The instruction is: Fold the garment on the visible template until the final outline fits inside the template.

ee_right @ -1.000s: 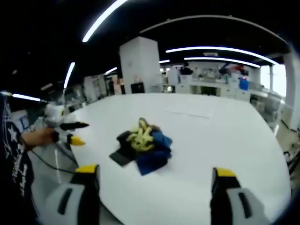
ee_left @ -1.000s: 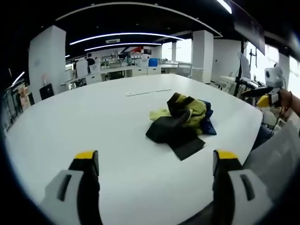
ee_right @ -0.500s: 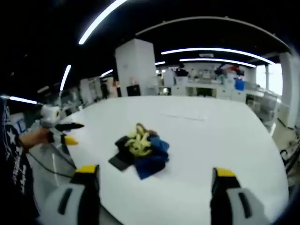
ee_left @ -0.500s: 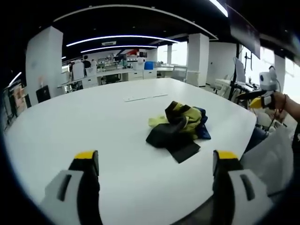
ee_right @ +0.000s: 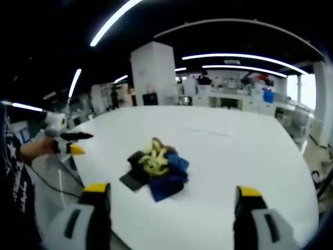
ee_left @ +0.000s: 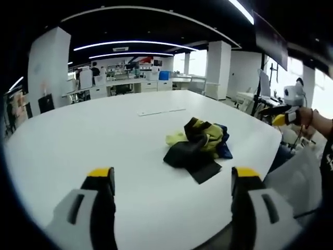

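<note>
A crumpled garment (ee_left: 197, 147) in black, yellow and blue lies in a heap on the white table (ee_left: 78, 140). Well short of it, my left gripper (ee_left: 173, 179) is open with nothing between its yellow-tipped jaws. In the right gripper view the same heap (ee_right: 156, 165) sits ahead of my right gripper (ee_right: 173, 191), which is also open and holds nothing. A thin pale strip (ee_left: 161, 111) is marked on the table beyond the garment, and shows again in the right gripper view (ee_right: 207, 130). The right gripper (ee_left: 273, 114) hangs off the table's edge in a hand; the left gripper (ee_right: 82, 143) likewise.
The round table edge (ee_right: 78, 172) runs close to both grippers. A person's dark sleeve (ee_right: 15, 192) sits at the left of the right gripper view. Desks, pillars and office gear (ee_left: 130, 78) stand far behind the table.
Both views have shifted slightly with the hands. The left gripper's jaws stand a little closer together than before. The garment has not moved.
</note>
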A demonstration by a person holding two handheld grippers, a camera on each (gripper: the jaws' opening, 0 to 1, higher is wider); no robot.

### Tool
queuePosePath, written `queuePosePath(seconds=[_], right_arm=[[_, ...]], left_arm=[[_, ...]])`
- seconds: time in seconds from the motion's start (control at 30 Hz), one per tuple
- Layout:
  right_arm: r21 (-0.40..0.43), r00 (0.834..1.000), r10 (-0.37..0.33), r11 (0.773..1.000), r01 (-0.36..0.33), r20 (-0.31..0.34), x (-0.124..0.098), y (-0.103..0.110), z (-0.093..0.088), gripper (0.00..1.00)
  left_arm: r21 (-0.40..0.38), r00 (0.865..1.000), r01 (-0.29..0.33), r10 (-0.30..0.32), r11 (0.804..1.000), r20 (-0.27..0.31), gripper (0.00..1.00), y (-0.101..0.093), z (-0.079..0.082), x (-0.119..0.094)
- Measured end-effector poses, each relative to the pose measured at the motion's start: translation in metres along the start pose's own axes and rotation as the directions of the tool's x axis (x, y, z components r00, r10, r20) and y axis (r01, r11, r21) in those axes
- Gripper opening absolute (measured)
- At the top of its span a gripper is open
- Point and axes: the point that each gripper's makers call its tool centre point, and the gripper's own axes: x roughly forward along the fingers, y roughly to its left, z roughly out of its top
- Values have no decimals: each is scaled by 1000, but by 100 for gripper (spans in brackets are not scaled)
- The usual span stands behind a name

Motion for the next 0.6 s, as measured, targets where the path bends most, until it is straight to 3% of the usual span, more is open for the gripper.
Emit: queuePosePath(seconds=[0.17,0.27,0.4,0.6], right_arm=[[-10,1000,25,1000,-25,-2,8,-1,3,99],[-11,999,40,999,-40,-6,14,-2,3,86],[4,997,73,997,-73,2,25,-1,6,81],[2,994,105,994,-105,7,40,-2,12,66]], left_arm=[[26,1000,13,-13,1000,3,83,1,8,9],[35,999,32,-32,999,4,79,0,11,16],[45,998,61,-62,997,1,72,-3,15,30],[72,995,96,-95,993,-9,59,-3,19,50]])
